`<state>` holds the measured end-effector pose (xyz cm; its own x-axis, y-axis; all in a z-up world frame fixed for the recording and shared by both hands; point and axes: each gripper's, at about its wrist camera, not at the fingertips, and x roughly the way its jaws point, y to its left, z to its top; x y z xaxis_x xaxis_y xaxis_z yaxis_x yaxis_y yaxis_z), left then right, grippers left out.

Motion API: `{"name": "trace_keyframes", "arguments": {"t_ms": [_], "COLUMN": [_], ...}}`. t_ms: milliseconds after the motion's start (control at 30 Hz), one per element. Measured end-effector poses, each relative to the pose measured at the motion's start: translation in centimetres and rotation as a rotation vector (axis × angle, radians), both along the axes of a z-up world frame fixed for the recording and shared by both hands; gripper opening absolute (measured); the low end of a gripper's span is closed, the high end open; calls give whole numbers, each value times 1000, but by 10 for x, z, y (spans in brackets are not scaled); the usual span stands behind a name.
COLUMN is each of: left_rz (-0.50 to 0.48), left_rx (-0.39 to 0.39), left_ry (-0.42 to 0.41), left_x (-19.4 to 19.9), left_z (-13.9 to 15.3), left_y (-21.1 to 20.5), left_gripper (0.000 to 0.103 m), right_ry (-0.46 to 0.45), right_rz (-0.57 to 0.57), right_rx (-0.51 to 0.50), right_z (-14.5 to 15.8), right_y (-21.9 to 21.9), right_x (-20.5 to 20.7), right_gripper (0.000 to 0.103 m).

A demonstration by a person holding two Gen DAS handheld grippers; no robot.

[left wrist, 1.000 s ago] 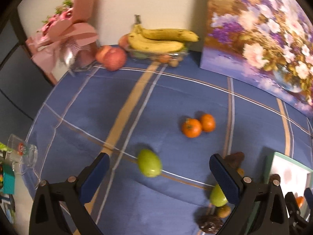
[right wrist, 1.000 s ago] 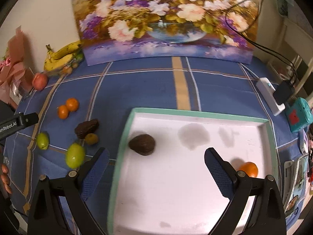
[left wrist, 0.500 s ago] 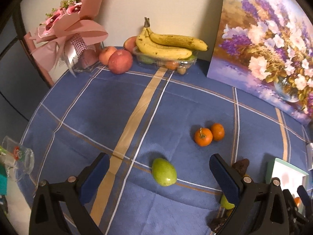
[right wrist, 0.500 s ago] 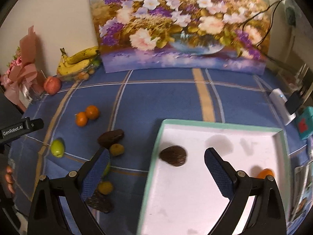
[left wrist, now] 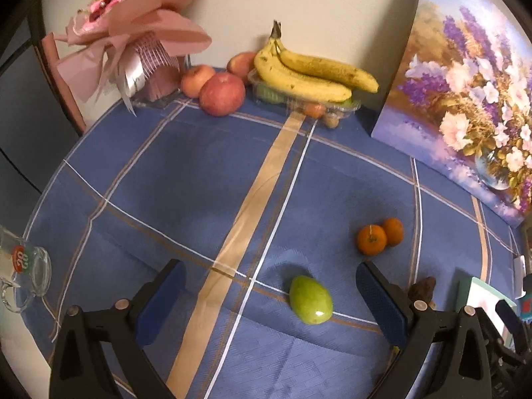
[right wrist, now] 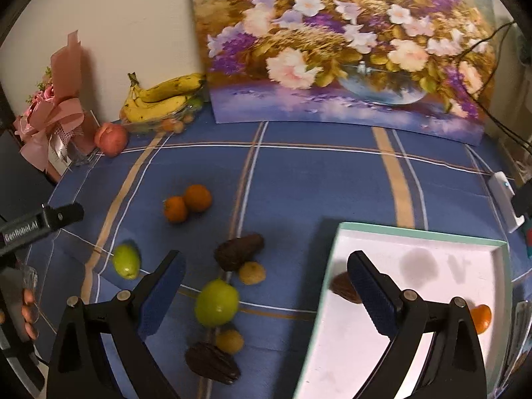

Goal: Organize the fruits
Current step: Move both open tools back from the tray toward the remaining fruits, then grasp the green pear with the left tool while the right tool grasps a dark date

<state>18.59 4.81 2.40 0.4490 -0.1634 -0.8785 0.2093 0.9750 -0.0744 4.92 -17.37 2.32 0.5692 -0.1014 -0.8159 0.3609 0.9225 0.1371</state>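
Early on: tray (right wrist: 415, 236) holds only a brown fruit (right wrist: 342, 291) and an orange (right wrist: 482, 317), while mangoes (right wrist: 216, 302), two oranges (right wrist: 186, 202) and other fruit lie loose on the cloth (right wrist: 299, 183); left gripper (left wrist: 269, 302) and right gripper (right wrist: 262, 292) both spread wide, empty.

Bare cloth (left wrist: 199, 179) ahead; green fruit (left wrist: 311, 299) between tongs (left wrist: 269, 299).

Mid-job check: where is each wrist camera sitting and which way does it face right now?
Left wrist: behind the open left tool, looking across the blue tablecloth at a green mango; only its own fingers show.
Right wrist: behind the open right tool, facing the white tray; fingertips of a hand show at left.
Shared: bananas, two oranges, the flower painting.
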Motion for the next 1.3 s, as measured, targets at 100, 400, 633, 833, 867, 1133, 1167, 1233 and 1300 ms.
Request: {"name": "trace_keyframes", "arguments": {"t_ms": [100,400,633,833,867,1133,1167,1233,1300], "left_rz": [-25,-68,-79,-87,-88,-86,-85,-82,-82], "left_rx": [-5,-23,-42,-14,-15,-17,-16,-15,-17], "left_ry": [31,169,237,244,244,229,227,223,219], "left_x": [1,4,7,9,10,17,18,14,13], "left_z": [-10,-57,-79,-84,-84,-85,-85,-83,-82], "left_y": [-6,-28,-37,-44,-44,-48,-49,-47,-47], "left_gripper": [103,98,78,46,45,45,45,45,45], "right_ry": [14,85,153,165,165,162,160,156,151], "right_rz": [28,82,112,120,123,139,140,138,131], "right_rx": [0,34,56,49,49,37,36,48,55], "right_z": [-3,-31,-64,-76,-77,-79,-80,-81,-81], "right_y": [5,7,8,7,8,14,14,13,12], "right_x": [11,35,52,60,61,65,65,65,64], "right_gripper": [97,74,72,69,65,55,55,55,46]}}
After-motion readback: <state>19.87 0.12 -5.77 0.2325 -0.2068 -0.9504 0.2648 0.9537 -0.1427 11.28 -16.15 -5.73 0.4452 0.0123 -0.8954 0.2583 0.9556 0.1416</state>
